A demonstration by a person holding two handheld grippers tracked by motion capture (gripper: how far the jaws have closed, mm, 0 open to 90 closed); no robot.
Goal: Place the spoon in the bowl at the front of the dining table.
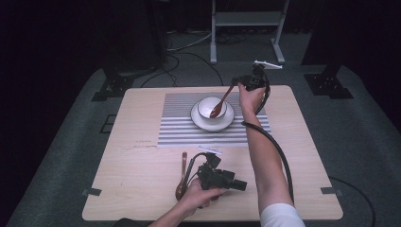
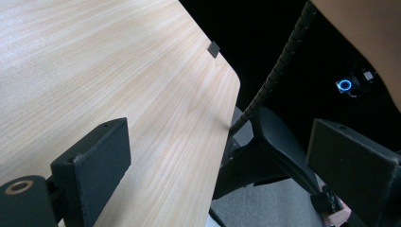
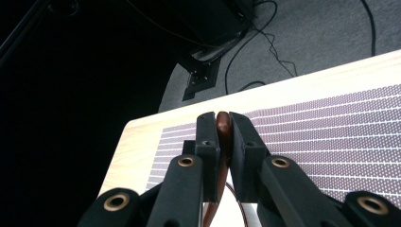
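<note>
A white bowl [image 1: 208, 108] stands on a white plate [image 1: 198, 121] on a striped placemat [image 1: 179, 127]. A brown spoon [image 1: 222, 101] slants into the bowl, its head inside. My right gripper [image 1: 235, 85] is behind the bowl, shut on the handle's end. In the right gripper view its jaws pinch the spoon's handle [image 3: 223, 126] between the right gripper's [image 3: 223, 118] tips. A second brown spoon [image 1: 182, 169] lies on the table near the front edge. Just right of it, my left gripper [image 1: 238, 185] points right. In the left gripper view, the left gripper [image 2: 222, 142] is open and holds nothing.
The wooden table [image 1: 142, 165] has grey tape marks [image 1: 329, 190] at its front corners. The person's right forearm [image 1: 265, 156] and its cable reach across the right half. Black stand bases [image 1: 328, 85], floor cables and a white frame [image 1: 246, 28] lie beyond the far edge.
</note>
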